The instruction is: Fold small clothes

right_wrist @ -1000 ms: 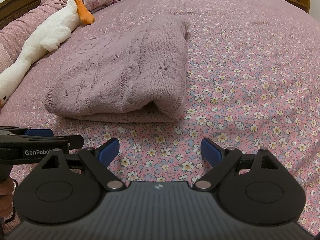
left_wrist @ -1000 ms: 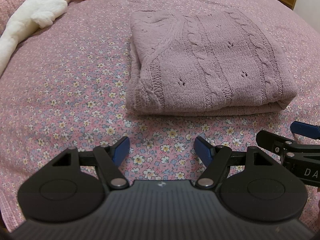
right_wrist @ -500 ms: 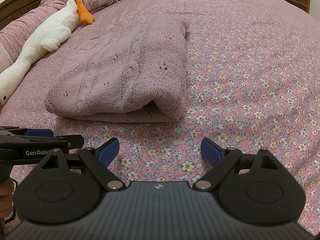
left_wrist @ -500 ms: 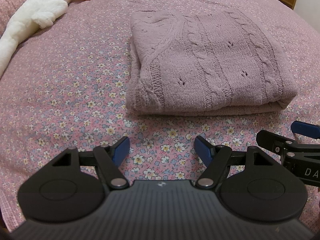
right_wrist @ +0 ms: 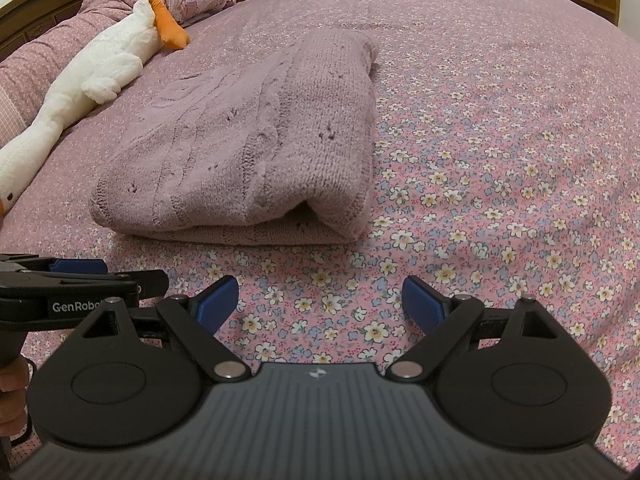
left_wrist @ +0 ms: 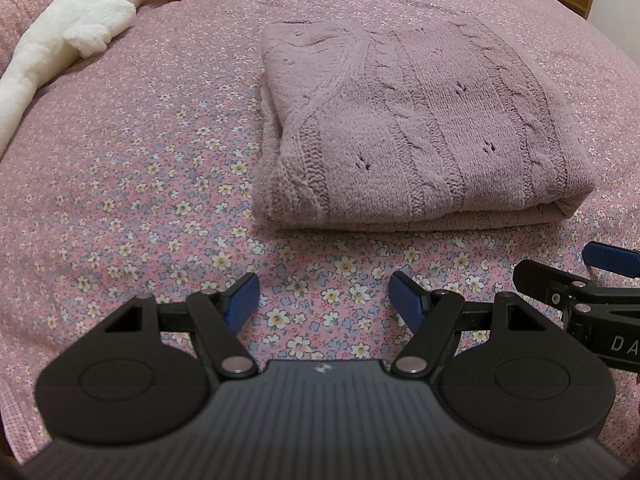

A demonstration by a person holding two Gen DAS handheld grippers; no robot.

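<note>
Bed [left_wrist: 120, 168] with floral cover, folded mauve sweater [left_wrist: 420, 128] at frame centre.
My left gripper [left_wrist: 324, 300] and right gripper [right_wrist: 320, 304] hover spread, empty, below it.

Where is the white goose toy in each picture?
Left wrist view: the white plush goose lies along the top-left corner, orange beak toward the middle.
Right wrist view: the goose stretches down the left side, from upper left to the left edge.
Shared landmark: the folded mauve knitted sweater sits right of it in both.
</note>
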